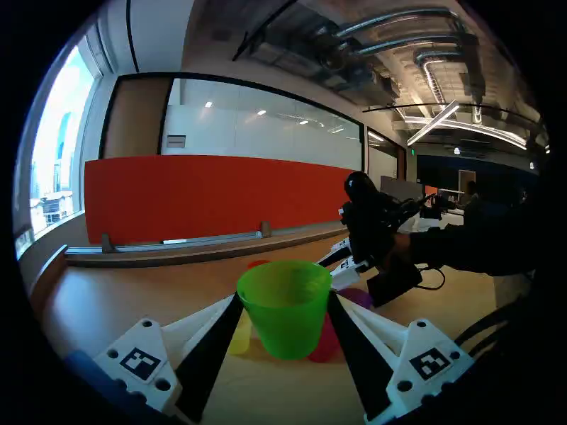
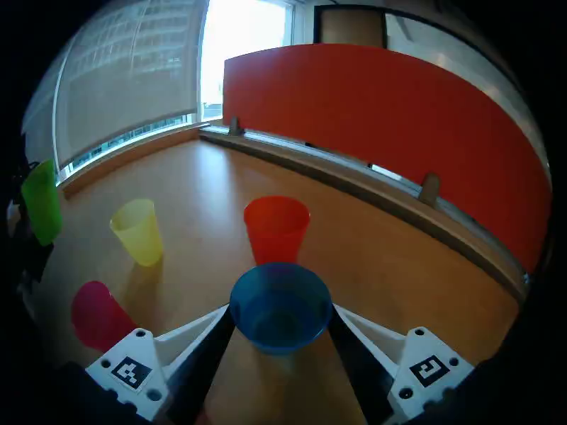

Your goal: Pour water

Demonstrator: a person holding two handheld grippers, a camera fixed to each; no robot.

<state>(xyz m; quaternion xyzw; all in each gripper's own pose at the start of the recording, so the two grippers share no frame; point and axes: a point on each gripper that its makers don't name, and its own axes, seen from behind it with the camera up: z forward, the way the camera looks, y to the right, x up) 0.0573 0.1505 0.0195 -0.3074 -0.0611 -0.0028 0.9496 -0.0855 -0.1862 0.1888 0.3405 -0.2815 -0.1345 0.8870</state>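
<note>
A green cup [image 1: 283,319] stands upright between the fingers of my left gripper [image 1: 285,301], which is shut on it above the wooden table [image 1: 106,304]. My right gripper [image 2: 281,315] is shut on a blue cup [image 2: 280,297], also upright; I cannot tell if it holds water. In the left gripper view the right gripper [image 1: 346,263] shows farther off on the right, held by a dark-sleeved hand [image 1: 397,248]. In the right gripper view the green cup [image 2: 41,200] shows at the far left.
On the table [image 2: 397,269] stand an orange-red cup [image 2: 276,227], a yellow cup [image 2: 138,230] and a pink cup [image 2: 99,315]. A red partition [image 2: 397,106] and a ledge run along the far edge, with windows beyond.
</note>
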